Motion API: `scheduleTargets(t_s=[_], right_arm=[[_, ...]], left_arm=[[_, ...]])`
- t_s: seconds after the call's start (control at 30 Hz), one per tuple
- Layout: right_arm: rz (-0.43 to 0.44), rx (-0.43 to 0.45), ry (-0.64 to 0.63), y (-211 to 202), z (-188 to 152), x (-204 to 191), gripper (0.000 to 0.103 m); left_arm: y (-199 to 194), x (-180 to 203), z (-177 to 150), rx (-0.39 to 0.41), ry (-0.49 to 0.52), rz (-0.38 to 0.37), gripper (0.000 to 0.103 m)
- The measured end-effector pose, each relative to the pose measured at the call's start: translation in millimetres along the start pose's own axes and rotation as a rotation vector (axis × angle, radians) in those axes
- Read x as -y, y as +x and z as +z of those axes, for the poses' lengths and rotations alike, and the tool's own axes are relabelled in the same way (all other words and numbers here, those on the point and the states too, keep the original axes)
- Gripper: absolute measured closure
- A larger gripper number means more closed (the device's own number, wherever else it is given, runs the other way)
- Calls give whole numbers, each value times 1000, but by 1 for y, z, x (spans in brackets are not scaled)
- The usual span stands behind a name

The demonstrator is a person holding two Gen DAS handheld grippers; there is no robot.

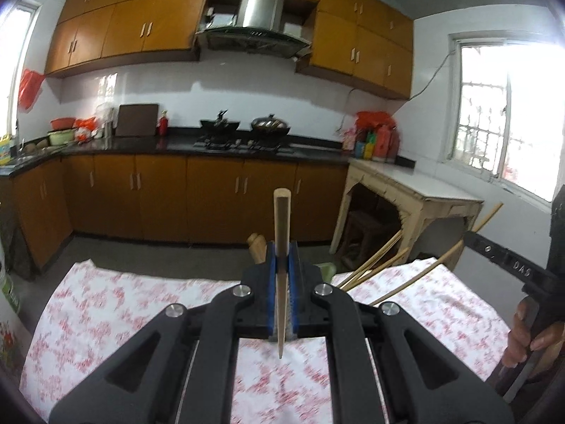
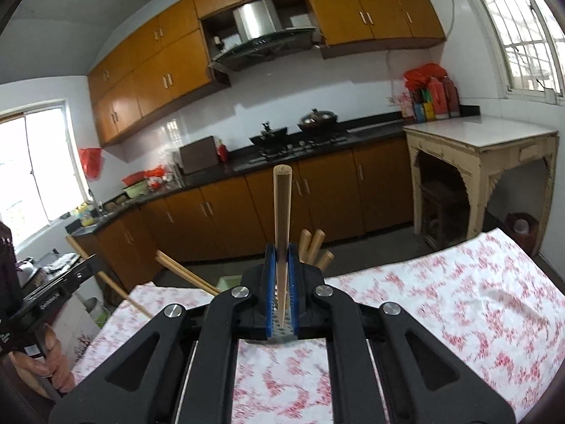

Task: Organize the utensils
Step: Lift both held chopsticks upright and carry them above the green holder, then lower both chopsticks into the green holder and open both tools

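- The left gripper [image 1: 281, 258], black with blue-padded jaws, is closed tight on a single tapered bamboo chopstick [image 1: 281, 233]. The stick stands nearly upright between the pads, its squared thick end up and its thin tip pointing down toward the camera.
- The right gripper [image 2: 281, 258], built the same way, is likewise clamped on a second tapered bamboo chopstick [image 2: 281, 219], thick end up, thin tip low between the pads.
- Both grippers are held above a table covered with a white cloth printed with red flowers [image 1: 123, 300]; neither held chopstick touches it.
- Just behind the left gripper, a pale green holder [image 1: 326, 269] shows at the cloth's far edge; most of it is hidden by the jaws.
- Several loose bamboo chopsticks [image 1: 383, 259] slant up and to the right beside that holder. Whether their lower ends sit inside it cannot be told.
- Rounded light wooden handles [image 1: 257, 245] poke up just left of the left jaws; in the right wrist view they appear as wooden handles [image 2: 314, 245] just right of the jaws.
- From the right wrist view the loose chopsticks [image 2: 183, 271] slant up and to the left, beside the green holder [image 2: 226, 282].
- A hand [image 1: 529, 335] grips the other tool's black handle at the right edge of the left wrist view; a hand [image 2: 46, 360] shows at the lower left of the right wrist view.
- Behind stand orange-brown kitchen cabinets [image 1: 159, 194], a dark counter with a black wok [image 1: 219, 124] and a lidded pan [image 1: 270, 123] on the stove, and a cream side table [image 1: 416, 190].
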State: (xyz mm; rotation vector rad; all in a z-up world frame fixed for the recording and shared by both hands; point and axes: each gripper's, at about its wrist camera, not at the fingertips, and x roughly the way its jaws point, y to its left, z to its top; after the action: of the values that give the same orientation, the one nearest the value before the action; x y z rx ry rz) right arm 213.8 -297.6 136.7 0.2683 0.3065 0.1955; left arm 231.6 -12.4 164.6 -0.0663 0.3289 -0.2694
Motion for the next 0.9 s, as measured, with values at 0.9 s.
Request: scheduleTargets(t_s=[0.9], right_arm=[[-10, -122, -30, 111, 5, -11, 96]], left_arm=[[106, 17, 52, 92, -34, 110, 96]])
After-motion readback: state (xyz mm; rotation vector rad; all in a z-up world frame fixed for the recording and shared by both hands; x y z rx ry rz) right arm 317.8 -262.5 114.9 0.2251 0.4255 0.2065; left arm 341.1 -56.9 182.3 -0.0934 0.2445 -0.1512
